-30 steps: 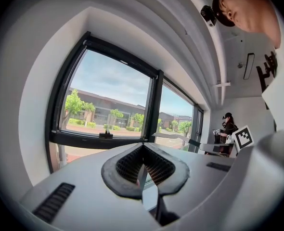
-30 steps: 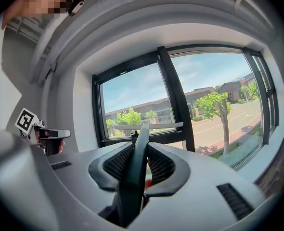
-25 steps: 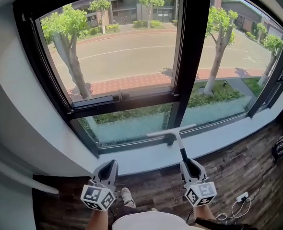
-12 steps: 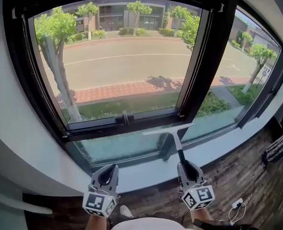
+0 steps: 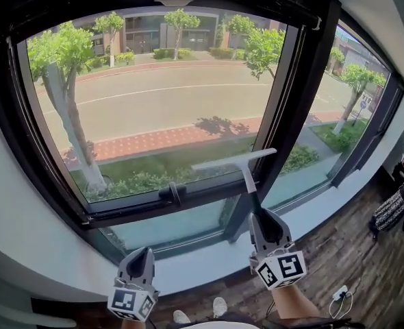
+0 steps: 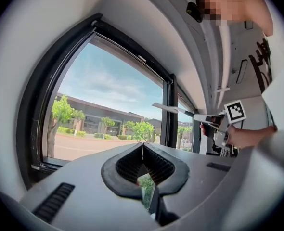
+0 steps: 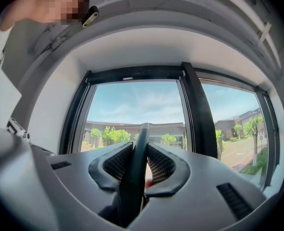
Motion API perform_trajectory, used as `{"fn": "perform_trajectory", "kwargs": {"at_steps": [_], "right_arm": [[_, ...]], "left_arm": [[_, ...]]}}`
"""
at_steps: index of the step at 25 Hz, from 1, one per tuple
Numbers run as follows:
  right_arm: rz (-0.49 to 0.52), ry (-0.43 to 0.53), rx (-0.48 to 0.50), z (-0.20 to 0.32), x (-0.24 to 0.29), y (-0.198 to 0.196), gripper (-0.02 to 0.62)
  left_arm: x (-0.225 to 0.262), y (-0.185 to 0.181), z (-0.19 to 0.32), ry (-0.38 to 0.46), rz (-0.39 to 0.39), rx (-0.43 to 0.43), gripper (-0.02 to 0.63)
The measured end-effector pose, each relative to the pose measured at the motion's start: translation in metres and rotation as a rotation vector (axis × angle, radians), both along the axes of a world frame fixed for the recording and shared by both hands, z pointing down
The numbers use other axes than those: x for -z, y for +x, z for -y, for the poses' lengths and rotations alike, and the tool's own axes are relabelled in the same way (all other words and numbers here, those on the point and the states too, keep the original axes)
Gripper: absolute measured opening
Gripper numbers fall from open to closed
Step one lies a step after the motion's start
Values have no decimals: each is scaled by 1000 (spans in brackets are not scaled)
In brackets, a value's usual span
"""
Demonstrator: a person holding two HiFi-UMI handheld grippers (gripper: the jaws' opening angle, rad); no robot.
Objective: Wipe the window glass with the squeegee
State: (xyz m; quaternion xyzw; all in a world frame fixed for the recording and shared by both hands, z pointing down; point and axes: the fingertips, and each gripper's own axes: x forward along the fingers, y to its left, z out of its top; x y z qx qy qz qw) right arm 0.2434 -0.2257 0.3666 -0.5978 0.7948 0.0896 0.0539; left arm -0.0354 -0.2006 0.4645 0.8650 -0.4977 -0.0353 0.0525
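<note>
The right gripper view looks straight along the squeegee (image 7: 134, 177), so only its dark handle shows, end on, and the blade is hidden behind it. In the head view the person's arms are cut off at the bottom edge. No view shows whether the blade touches the window glass (image 5: 154, 108) or only stands close to it.

The right gripper (image 5: 261, 218) is closed on the lower end of the squeegee (image 5: 233, 159) handle, which rises from its jaws up and slightly left to the pale blade. In the right gripper view, the right gripper (image 7: 139, 148) has both ribbed pads pressed against the handle's sides. The blade lies across the lower part of the large pane, tilted with its right end higher, and that end reaches the dark upright frame post (image 5: 291, 94). It sits just above the horizontal frame bar with the window handle (image 5: 171, 192).

The left gripper (image 5: 144, 253) is held low over the white sill (image 5: 202, 256), well apart from the squeegee. In its own view the left gripper (image 6: 143, 146) has its jaws together at the tips with nothing between them. That view also catches the squeegee (image 6: 173, 109) and the right gripper (image 6: 214, 124) off to the right.
</note>
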Motion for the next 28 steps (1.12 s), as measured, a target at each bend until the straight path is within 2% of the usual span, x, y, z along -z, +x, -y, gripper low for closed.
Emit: {"fn": "perform_trajectory", "kwargs": {"at_steps": [4, 9, 13, 18, 24, 28], "right_arm": [[-23, 167, 11, 50, 82, 6, 101], [28, 332, -2, 94, 185, 21, 101], [97, 362, 17, 125, 235, 32, 101], [126, 364, 23, 161, 263, 42, 101], [61, 385, 10, 181, 283, 43, 101], [68, 377, 28, 190, 291, 45, 101]], "left_arm": [[16, 6, 7, 8, -28, 35, 18], [37, 13, 11, 37, -19, 77, 18], [44, 18, 14, 57, -5, 93, 18], [47, 23, 17, 69, 3, 106, 18], [46, 25, 21, 57, 2, 119, 18], [44, 25, 24, 49, -5, 122, 18]]}}
